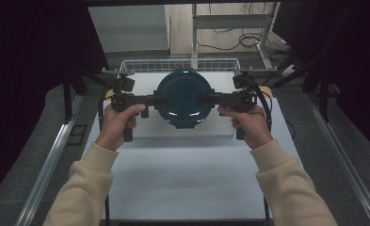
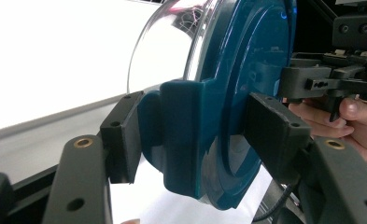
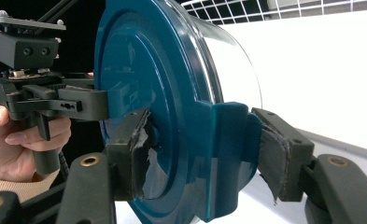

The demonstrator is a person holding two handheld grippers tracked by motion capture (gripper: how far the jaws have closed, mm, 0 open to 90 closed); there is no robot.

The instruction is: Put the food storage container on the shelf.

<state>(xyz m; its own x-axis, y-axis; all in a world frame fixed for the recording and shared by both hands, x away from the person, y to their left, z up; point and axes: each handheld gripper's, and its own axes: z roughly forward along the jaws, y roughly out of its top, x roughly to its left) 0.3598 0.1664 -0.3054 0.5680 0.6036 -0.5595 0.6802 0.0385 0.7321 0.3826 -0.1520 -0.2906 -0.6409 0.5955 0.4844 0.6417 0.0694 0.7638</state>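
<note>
1. You've got a round container with a dark teal lid [image 1: 183, 98] held up above the white surface [image 1: 187, 174], one gripper on each side of it.
2. Your left gripper [image 1: 160, 100] comes in from the left in the high view, its jaws pinching the lid's side clip [image 2: 183, 140]; in the left gripper view one pad sits on the teal tab and the other presses the lid's flat face.
3. Your right gripper [image 1: 207, 99] mirrors it from the right, jaws clamped on the opposite clip [image 3: 221, 154]; the pads [image 3: 139, 154] look worn and torn at the edges.
4. The container's clear body [image 3: 232, 60] shows behind the lid in both gripper views, and the lid faces up toward the high camera.
5. Your left hand [image 1: 119, 123] and right hand [image 1: 247, 123] grip the handles, cream sleeves [image 1: 86, 188] reaching in from the bottom.
6. A white wire basket [image 1: 180, 65] sits at the far edge of the surface, just behind the container.
7. A clear shallow tray [image 1: 149, 131] lies on the surface below the raised container.
</note>
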